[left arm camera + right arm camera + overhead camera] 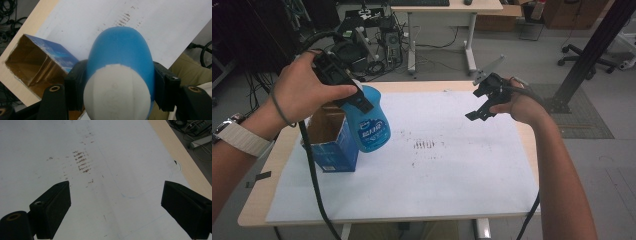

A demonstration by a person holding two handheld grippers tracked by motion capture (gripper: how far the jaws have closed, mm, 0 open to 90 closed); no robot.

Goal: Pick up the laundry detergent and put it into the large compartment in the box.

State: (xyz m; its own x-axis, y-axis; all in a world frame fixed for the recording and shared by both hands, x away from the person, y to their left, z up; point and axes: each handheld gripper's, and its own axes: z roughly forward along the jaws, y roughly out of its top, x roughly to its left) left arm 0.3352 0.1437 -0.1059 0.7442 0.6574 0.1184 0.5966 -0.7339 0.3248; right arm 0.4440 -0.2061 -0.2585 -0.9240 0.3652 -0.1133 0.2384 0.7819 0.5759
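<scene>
My left gripper is shut on a blue bottle with a white cap, held in the air just right of an open blue carton. In the left gripper view the bottle sits squeezed between both jaws, cap end toward the camera, and the carton shows its brown open inside at the left. My right gripper hovers open above the right part of the white sheet. Its jaws stand wide apart in the right gripper view, nothing between them.
The white sheet covers most of the wooden table and carries a patch of brown smudges near its middle. A black post rises at the right beyond the table. Another desk and cables stand behind.
</scene>
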